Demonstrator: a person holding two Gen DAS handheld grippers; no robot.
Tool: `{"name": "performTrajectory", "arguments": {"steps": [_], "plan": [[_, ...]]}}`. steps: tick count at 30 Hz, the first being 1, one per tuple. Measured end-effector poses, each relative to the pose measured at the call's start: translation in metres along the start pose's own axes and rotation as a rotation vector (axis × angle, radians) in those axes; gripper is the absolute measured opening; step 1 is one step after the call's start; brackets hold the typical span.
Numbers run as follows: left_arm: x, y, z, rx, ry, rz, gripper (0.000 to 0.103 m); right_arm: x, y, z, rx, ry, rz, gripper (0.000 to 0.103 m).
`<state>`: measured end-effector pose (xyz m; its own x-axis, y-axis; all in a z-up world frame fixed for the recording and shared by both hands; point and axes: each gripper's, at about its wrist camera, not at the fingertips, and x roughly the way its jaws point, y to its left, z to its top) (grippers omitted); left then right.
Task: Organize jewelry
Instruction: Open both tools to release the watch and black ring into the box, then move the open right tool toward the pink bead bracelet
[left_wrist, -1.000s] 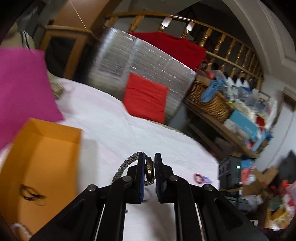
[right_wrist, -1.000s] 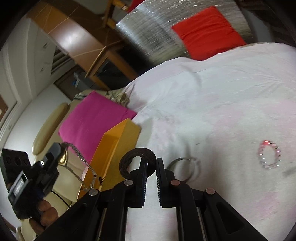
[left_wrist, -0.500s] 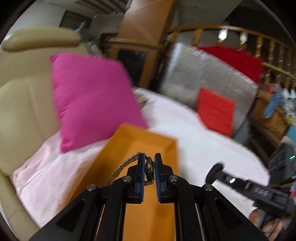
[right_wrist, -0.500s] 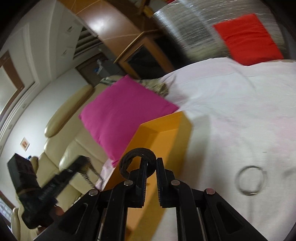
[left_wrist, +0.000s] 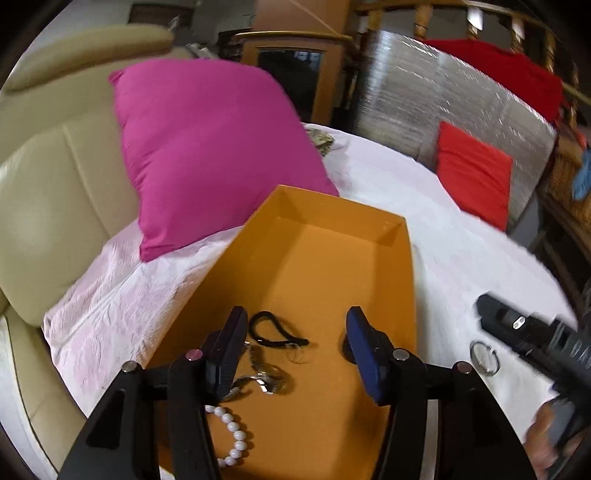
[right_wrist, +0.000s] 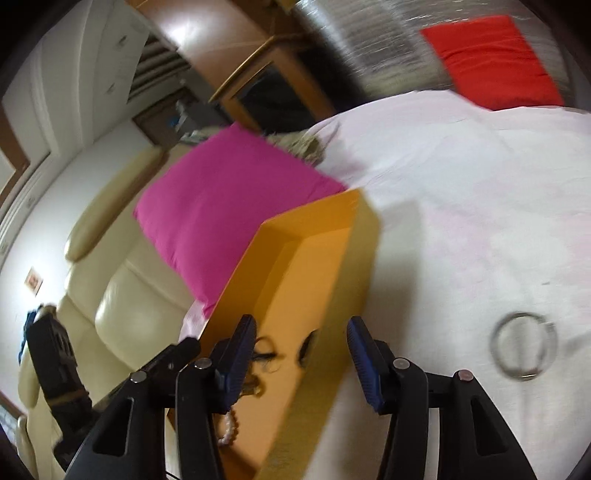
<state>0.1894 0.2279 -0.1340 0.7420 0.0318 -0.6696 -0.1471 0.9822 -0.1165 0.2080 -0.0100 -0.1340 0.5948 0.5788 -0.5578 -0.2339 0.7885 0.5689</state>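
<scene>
An orange box (left_wrist: 402, 280) lies on the white sheet. My left gripper (left_wrist: 295, 341) is open and empty just above the box. Inside lie a metal watch (left_wrist: 264, 376), a black cord bracelet (left_wrist: 275, 332), a white bead bracelet (left_wrist: 232, 432) and a dark ring (left_wrist: 345, 349) by the right finger. My right gripper (right_wrist: 301, 354) is open and empty over the box's right wall (right_wrist: 351, 280); the dark ring (right_wrist: 308, 347) shows inside the box. A silver bangle (right_wrist: 522, 349) lies on the sheet to the right, also in the left wrist view (left_wrist: 484, 357).
A magenta pillow (left_wrist: 207, 147) leans on the cream sofa (left_wrist: 48, 192) behind the box. A red cushion (left_wrist: 472, 173) and silver padded panel (left_wrist: 436, 92) stand at the far edge. The right gripper's body (left_wrist: 535, 336) shows at right in the left wrist view.
Both grippers opened over the orange box. The left let go of the watch and the right let go of the dark ring; both now lie in the box.
</scene>
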Motion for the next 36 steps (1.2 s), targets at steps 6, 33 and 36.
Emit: {"name": "performTrajectory", "arguments": {"steps": [6,33,36], "plan": [[-0.005,-0.066,-0.004,0.176,-0.028,0.015,0.065,-0.034,-0.053,0.006,0.113,-0.015,-0.08,0.057],[0.022,-0.251,-0.044,0.438,0.063,-0.061,0.066,-0.172,-0.212,0.005,0.353,-0.042,-0.31,0.057],[0.027,-0.26,-0.048,0.458,0.081,-0.055,0.066,-0.18,-0.221,0.006,0.374,-0.045,-0.308,0.057]]}}
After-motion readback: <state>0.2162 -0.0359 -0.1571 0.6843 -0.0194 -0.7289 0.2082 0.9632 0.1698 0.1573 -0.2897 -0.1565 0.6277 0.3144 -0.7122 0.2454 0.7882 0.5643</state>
